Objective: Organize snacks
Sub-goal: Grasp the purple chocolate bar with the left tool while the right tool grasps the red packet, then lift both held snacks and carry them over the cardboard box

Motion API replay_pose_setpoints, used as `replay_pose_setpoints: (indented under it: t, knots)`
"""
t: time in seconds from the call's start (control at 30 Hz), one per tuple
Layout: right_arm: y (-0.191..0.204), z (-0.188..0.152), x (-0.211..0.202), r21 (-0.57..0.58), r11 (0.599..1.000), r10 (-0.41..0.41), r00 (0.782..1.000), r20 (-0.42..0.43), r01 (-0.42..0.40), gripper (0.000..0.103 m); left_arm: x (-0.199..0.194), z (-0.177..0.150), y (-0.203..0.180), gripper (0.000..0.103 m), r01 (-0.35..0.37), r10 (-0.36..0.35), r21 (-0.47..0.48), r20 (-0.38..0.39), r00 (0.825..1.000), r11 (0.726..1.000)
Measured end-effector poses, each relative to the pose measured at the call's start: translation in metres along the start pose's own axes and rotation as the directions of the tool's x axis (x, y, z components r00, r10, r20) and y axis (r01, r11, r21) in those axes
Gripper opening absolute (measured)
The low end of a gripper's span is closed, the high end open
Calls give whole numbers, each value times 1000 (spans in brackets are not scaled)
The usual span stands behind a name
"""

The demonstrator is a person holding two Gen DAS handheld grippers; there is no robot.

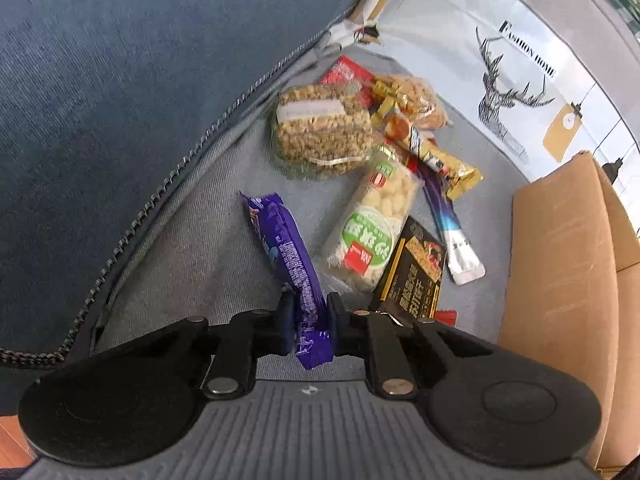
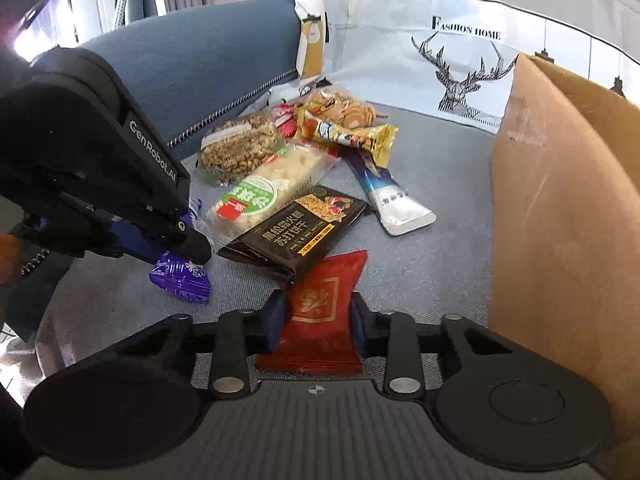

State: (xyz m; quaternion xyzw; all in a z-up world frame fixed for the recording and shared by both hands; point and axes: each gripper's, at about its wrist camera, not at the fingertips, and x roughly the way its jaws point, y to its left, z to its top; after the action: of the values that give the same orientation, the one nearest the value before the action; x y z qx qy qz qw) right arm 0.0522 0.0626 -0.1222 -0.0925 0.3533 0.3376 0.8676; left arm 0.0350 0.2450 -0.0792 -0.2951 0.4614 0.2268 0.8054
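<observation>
A pile of snacks lies on a grey sofa seat [image 1: 192, 256]. My left gripper [image 1: 308, 312] is shut on a purple snack bar [image 1: 288, 256]; the same gripper [image 2: 188, 248] and bar [image 2: 180, 278] show at the left of the right wrist view. My right gripper [image 2: 318, 312] is shut on a red snack packet [image 2: 320, 320] at the near edge of the pile. In the pile lie a green-and-white rice cracker pack [image 1: 372, 228], a black cracker pack [image 2: 296, 224], a clear bag of granola clusters [image 1: 320, 128], a gold stick pack [image 2: 348, 134] and a blue-and-white sachet [image 2: 392, 200].
An open cardboard box [image 2: 560, 208] stands at the right, close to the pile; it also shows in the left wrist view [image 1: 568, 280]. A white deer-print cushion [image 2: 460, 68] leans behind the snacks. The blue sofa back [image 1: 140, 80] with a zipper rises at the left.
</observation>
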Motion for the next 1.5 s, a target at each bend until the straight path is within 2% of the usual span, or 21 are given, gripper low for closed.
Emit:
replay_pose_setpoints:
  t: [0.1, 0.3, 0.53, 0.7, 0.9, 1.03, 1.17, 1.3, 1.4, 1.5]
  knots:
    - [1, 0, -9, -6, 1000, 0, 1000, 26, 0, 19, -9, 1, -1, 14, 17, -17, 10, 40, 999, 1000]
    - [2, 1, -28, -34, 999, -7, 997, 76, 10, 6, -26, 1, -2, 14, 52, -54, 27, 104, 993, 998]
    - [5, 2, -51, -43, 998, -38, 986, 165, 45, 5, -41, 2, 1, 14, 93, -98, 35, 163, 982, 995]
    - [5, 6, -77, -60, 997, -39, 961, 275, 57, 5, -53, 1, -3, 14, 99, -112, 68, 219, 969, 993]
    - [-5, 16, -101, -41, 997, -49, 940, 338, 67, 5, -65, -1, -16, 14, 120, -152, 128, 285, 946, 985]
    - [-22, 33, -123, -19, 997, -58, 920, 387, 71, 5, -73, -4, -33, 14, 160, -210, 173, 328, 921, 972]
    - [-54, 57, -151, 0, 996, -84, 893, 443, 93, 5, -83, -13, -58, 14, 220, -298, 239, 369, 880, 946]
    - [-98, 73, -170, 20, 989, -136, 870, 474, 144, 5, -89, -26, -89, 14, 271, -391, 328, 390, 834, 905]
    - [-132, 73, -175, 67, 979, -199, 857, 476, 190, 5, -92, -39, -113, 14, 300, -454, 396, 387, 802, 868]
    - [-161, 61, -176, 142, 965, -261, 857, 445, 220, 5, -91, -52, -136, 14, 327, -508, 453, 369, 778, 830]
